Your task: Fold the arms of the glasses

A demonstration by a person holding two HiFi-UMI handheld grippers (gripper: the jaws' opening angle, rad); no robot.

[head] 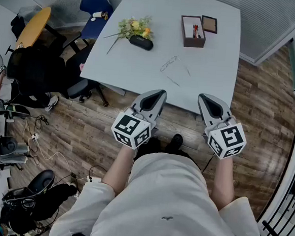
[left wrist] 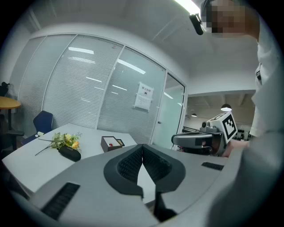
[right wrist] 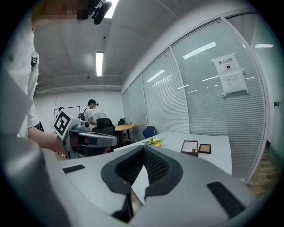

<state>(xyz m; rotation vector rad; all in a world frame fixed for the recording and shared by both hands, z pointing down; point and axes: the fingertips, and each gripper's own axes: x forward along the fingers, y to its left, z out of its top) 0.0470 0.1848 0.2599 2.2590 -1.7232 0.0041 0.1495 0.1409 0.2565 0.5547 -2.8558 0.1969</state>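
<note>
A: What holds anything on the tabletop (head: 217, 69)?

B: One open brown box (head: 193, 32) near the far edge. It has a pale lining and a small red item (head: 196, 29) lying inside; I cannot tell what that is. A flat brown lid or tray (head: 209, 24) sits just beside the box. A closed black case (head: 141, 42) lies just beside a sprig of yellow flowers (head: 134, 27), towards the left.

A: And the glasses?

B: The glasses (head: 169, 64) lie bare on the tabletop near its middle, between the case and the near edge, well apart from both claws. They are too thin for me to tell how the arms stand.

A: The claws?

B: The left claw (head: 161, 92) is pressed together with nothing between its jaws, and the right claw (head: 204, 96) is the same. Both are held at the tabletop's near edge.

A: What differs between the views?

B: Only the head view shows the glasses. The left gripper view shows the box, case and flowers from low down, with the right claw alongside. The right gripper view shows a person (right wrist: 92, 111) standing far back near a round wooden table (right wrist: 126, 127).
</note>
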